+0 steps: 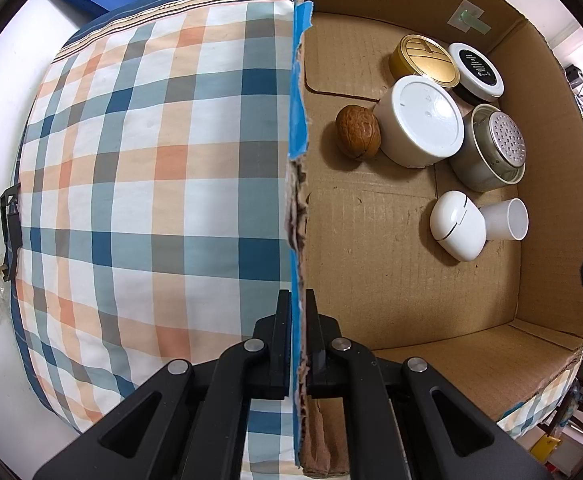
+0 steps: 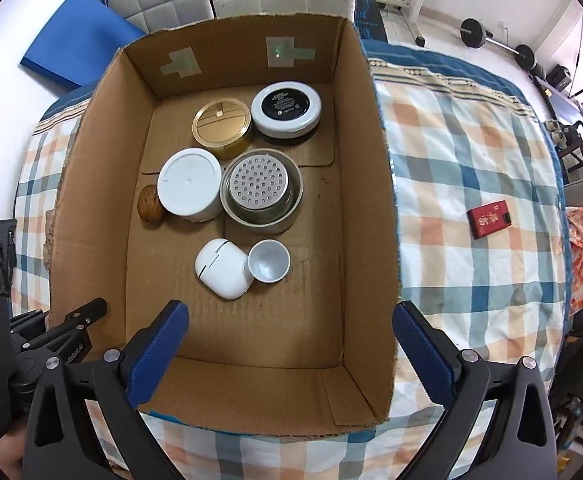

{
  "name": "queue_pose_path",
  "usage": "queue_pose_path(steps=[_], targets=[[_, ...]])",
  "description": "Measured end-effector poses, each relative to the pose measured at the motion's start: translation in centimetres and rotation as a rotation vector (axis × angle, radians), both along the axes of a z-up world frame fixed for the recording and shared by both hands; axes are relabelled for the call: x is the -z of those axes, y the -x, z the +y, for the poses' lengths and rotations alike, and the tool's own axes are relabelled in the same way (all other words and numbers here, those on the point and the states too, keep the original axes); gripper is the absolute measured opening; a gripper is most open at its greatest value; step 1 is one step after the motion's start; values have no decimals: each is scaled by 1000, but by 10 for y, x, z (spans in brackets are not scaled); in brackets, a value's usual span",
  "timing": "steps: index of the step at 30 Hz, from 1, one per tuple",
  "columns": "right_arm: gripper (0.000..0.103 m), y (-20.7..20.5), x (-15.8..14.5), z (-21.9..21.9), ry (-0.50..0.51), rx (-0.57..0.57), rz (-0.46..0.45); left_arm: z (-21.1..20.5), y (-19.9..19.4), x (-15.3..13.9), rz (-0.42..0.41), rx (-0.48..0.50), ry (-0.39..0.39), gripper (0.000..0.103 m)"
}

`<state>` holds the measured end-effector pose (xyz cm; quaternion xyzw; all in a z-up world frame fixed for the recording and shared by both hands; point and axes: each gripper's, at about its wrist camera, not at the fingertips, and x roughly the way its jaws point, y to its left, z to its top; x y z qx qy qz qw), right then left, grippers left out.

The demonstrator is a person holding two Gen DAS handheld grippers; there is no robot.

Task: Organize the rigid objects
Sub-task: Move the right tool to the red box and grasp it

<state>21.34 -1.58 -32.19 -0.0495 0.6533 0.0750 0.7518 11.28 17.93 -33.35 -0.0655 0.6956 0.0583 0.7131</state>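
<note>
Hovering wide open and empty above the cardboard box [image 2: 371,216], the right gripper [image 2: 291,328] is nearer the red packet [image 2: 488,218] (lying on the bed, rightward); the left gripper [image 1: 299,320] clamps the box wall.

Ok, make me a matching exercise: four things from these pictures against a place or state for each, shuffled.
1. walnut
2. red packet
3. small white cup
4. left tongs

A. on the checked cloth, outside the box
B. lying on its side against the white earbud case
C. shut on the cardboard box wall
D. beside the white jar

Pairs: 1-D, 2-A, 3-B, 4-C
</note>
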Motion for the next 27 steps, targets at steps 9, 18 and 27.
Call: queue_pose_path(steps=[9, 18, 27], targets=[[103, -2, -21, -21, -74, 69, -29, 1, -1, -1, -2, -2, 2, 3], [103, -36, -23, -127, -320, 484, -91, 11, 0, -1, -1, -25, 34, 3], [103, -79, 49, -213, -280, 797, -20, 24, 4, 1, 0, -64, 71, 5]])
